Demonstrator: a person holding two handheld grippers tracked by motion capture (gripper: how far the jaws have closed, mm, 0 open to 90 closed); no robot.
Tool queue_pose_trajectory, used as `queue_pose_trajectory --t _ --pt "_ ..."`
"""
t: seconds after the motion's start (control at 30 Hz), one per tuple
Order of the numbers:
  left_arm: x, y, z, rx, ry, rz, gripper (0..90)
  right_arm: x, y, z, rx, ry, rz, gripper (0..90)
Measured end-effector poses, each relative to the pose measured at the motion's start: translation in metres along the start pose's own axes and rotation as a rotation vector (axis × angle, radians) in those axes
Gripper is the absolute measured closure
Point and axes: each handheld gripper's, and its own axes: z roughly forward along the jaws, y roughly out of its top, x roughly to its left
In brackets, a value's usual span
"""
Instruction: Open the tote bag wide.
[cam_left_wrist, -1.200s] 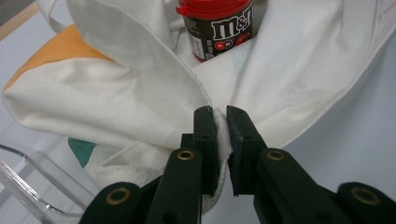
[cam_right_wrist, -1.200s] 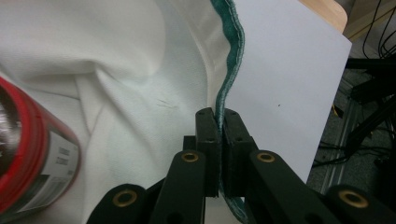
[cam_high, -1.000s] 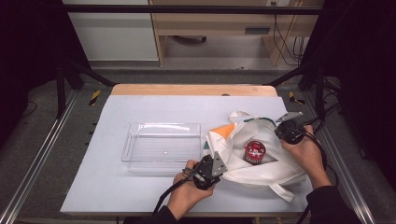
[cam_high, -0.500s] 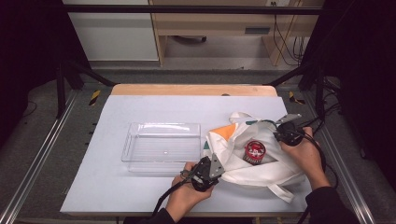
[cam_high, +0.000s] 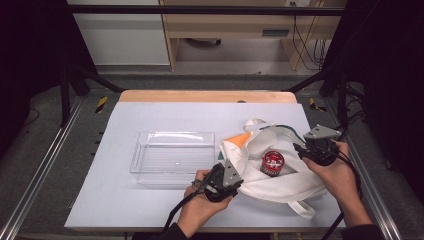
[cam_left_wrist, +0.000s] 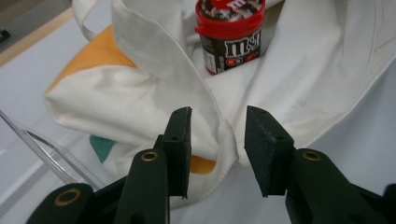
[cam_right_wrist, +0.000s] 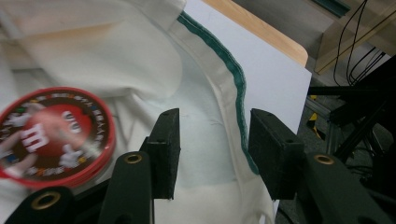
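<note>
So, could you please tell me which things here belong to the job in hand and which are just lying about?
In the job:
white cloth bag, its edges between both open claws
red-lidded candy jar inside the bag
left claw
right claw

Lying about:
clear plastic tray, untouched
table

Black hand-held gripper (cam_left_wrist: 217, 149): brass rivets, apparently foam-padded jaws.

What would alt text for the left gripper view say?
Open black jaws of the left hand-held gripper straddle a folded edge of a white cloth bag. A red-lidded M&M's tub stands in the bag beyond.
</note>
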Motion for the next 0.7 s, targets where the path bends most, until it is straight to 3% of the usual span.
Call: queue_pose_trajectory --t 0.13,0.17,0.27,0.3,0.37,0.5,0.7 --pt "0.006 0.012 -0.005 -0.019 0.019 0.004 57.7 0.002 -0.004 -0.019 -0.02 -0.004 0.011 55.1" --pt "0.012 0.021 -0.007 -0.025 0.028 0.013 57.1 0.002 -0.006 -0.024 -0.022 -0.006 0.02 55.4" --pt "0.019 0.031 -0.006 -0.027 0.026 0.023 54.6 0.007 -0.013 -0.036 -0.036 0.016 0.035 55.9" --pt "0.022 0.035 -0.004 -0.031 0.021 0.01 54.4 0.01 -0.016 -0.039 -0.04 0.028 0.032 55.9" --pt "0.033 0.045 0.001 -0.022 0.021 -0.011 53.9 0.015 -0.022 -0.044 -0.05 0.04 0.033 56.1" --pt "0.04 0.054 0.012 -0.01 0.006 -0.01 52.9 0.029 -0.032 -0.052 -0.055 0.083 0.022 56.3" --pt "0.044 0.071 0.031 0.012 0.01 -0.008 51.4 0.042 -0.038 -0.063 -0.093 0.142 0.01 56.1"
